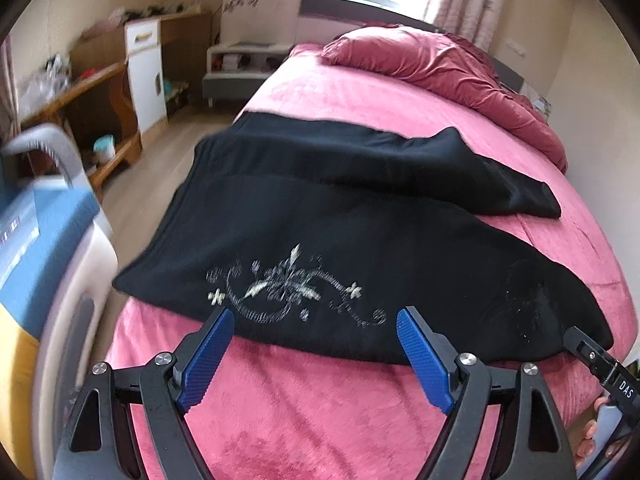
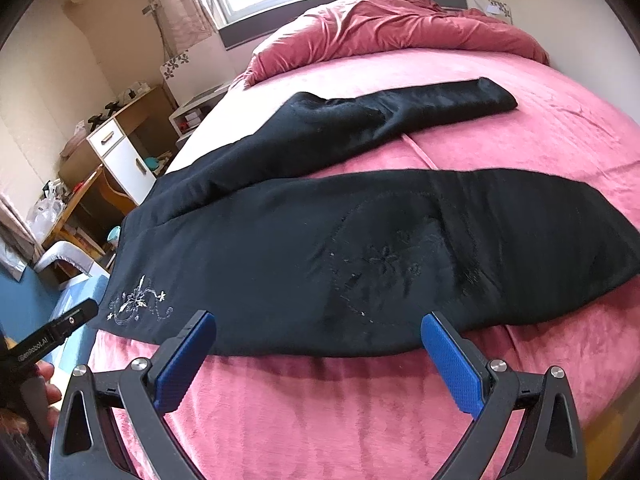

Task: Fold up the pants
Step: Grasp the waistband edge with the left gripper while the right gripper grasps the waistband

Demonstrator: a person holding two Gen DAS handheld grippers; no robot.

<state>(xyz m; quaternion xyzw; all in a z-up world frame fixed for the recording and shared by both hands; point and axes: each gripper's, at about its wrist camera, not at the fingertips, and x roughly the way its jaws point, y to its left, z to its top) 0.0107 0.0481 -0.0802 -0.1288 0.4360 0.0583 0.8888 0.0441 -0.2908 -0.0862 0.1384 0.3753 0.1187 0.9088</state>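
Waiting to start: the black pants lie spread out on the pink bed, and no fold shows yet.
Pants position: across the width of the bed, waist end toward the bed's left edge, legs running toward the right.
Near leg: lies flat along the foot of the bed, with the pale floral embroidery close to the waist end.
Far leg: angled away toward the rumpled red duvet, so the two legs are splayed apart with a wedge of pink bedding between them.
Done so far: judging by the flat lay, only the spreading-out; the legs are not stacked and nothing is doubled over.
Left to do: probably bring one leg onto the other, then fold the length down in one or two turns.
Left gripper: blue pads spread wide, holding nothing, hovering just short of the near hem by the embroidery.
Right gripper: likewise wide apart and empty, poised at the near hem further along the leg.
Pose: both point forward and slightly down at the near edge of the cloth, side by side; each gripper's tip shows at the margin of the other's view, with fingers of the person's hand just visible behind.
Contact: neither gripper appears to touch the fabric, though the pad tips overlap the hem in view.
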